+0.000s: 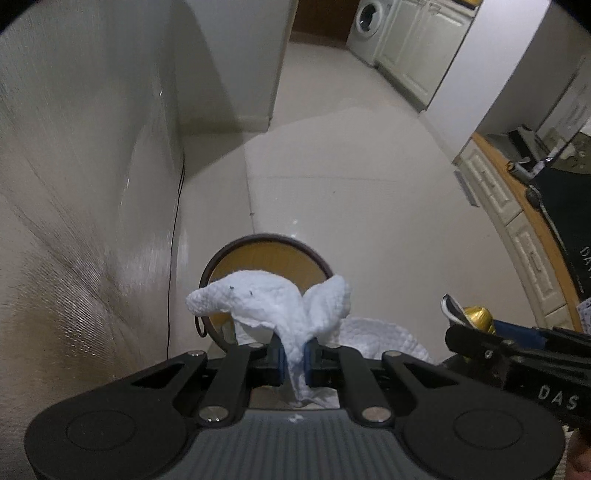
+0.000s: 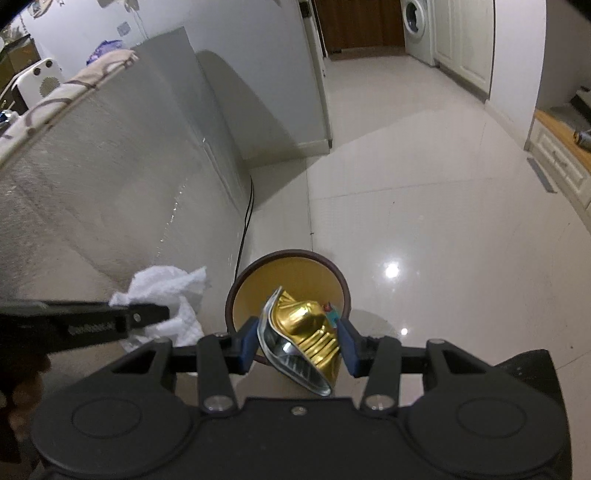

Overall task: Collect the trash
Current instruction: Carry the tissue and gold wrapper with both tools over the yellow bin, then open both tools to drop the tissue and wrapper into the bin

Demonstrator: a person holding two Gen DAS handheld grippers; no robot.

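My left gripper point(image 1: 294, 360) is shut on a crumpled white paper towel point(image 1: 273, 306), which bulges up above the blue pads. Right behind it on the floor stands a round bin point(image 1: 225, 258) with a dark rim and yellow inside. My right gripper point(image 2: 298, 341) is shut on a crushed gold foil wrapper point(image 2: 306, 325), pinched between its blue pads point(image 2: 247, 343) directly over the same bin point(image 2: 258, 280). The left gripper shows at the left of the right wrist view with the towel point(image 2: 166, 291). The gold wrapper point(image 1: 478, 317) shows at the right of the left wrist view.
A pale textured appliance side point(image 1: 92, 184) rises close on the left, with a black cable point(image 2: 245, 221) running down beside it. Glossy tiled floor point(image 2: 424, 184) stretches ahead. White cabinets with a wooden counter point(image 1: 517, 206) line the right. A washing machine point(image 1: 369, 29) stands far back.
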